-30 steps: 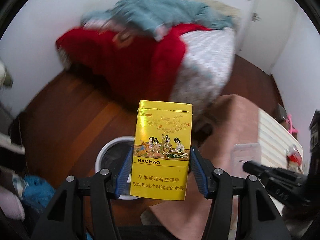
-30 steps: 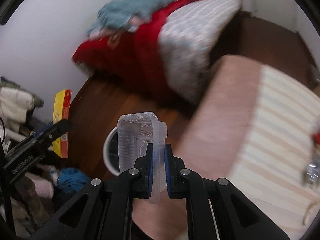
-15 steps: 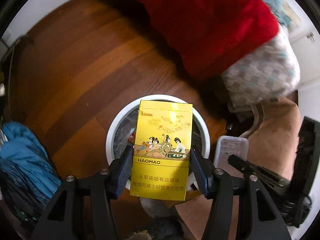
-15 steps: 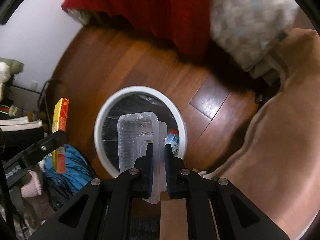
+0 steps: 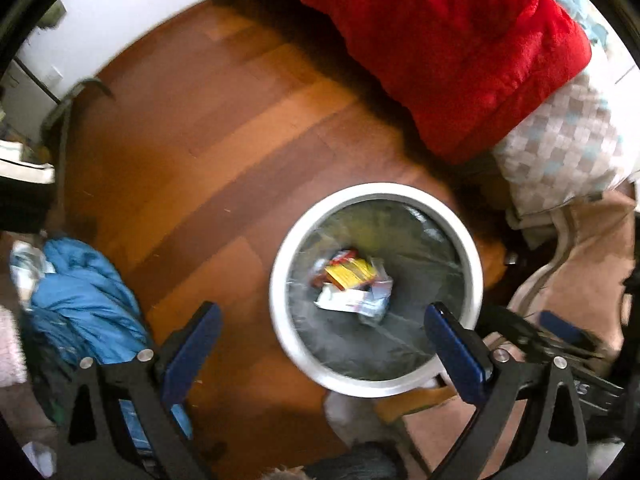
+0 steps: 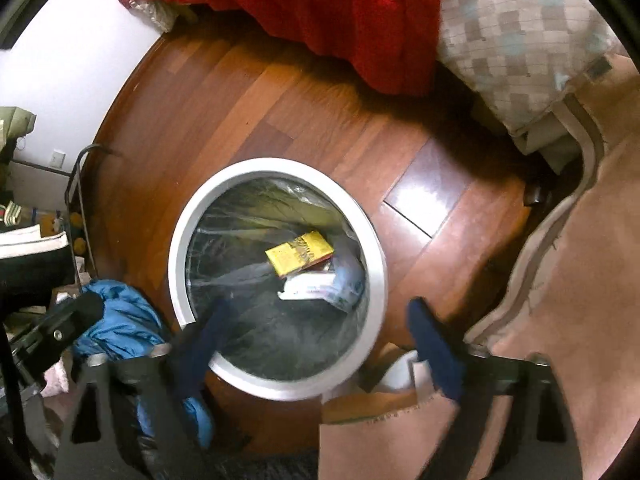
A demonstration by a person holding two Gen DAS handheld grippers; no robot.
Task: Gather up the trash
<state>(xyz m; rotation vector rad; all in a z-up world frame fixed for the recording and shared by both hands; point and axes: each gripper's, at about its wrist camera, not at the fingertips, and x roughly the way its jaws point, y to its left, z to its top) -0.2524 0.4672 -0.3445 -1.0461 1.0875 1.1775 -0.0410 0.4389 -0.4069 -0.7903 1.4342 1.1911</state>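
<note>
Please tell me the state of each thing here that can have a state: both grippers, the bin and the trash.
left gripper: jaws open, empty
right gripper: jaws open, empty, blurred
trash bin: upright, no lid, lined with a bag
yellow cigarette pack: lying inside the bin
clear plastic container: inside the bin, beside the pack

Reddish-brown wooden floor [image 6: 304,120] runs up to a white wall [image 6: 68,60]. A red blanket [image 5: 460,48] hangs off the bed beside checked bedding [image 6: 512,40]. Blue clothing [image 5: 84,288] is heaped on the floor.
</note>
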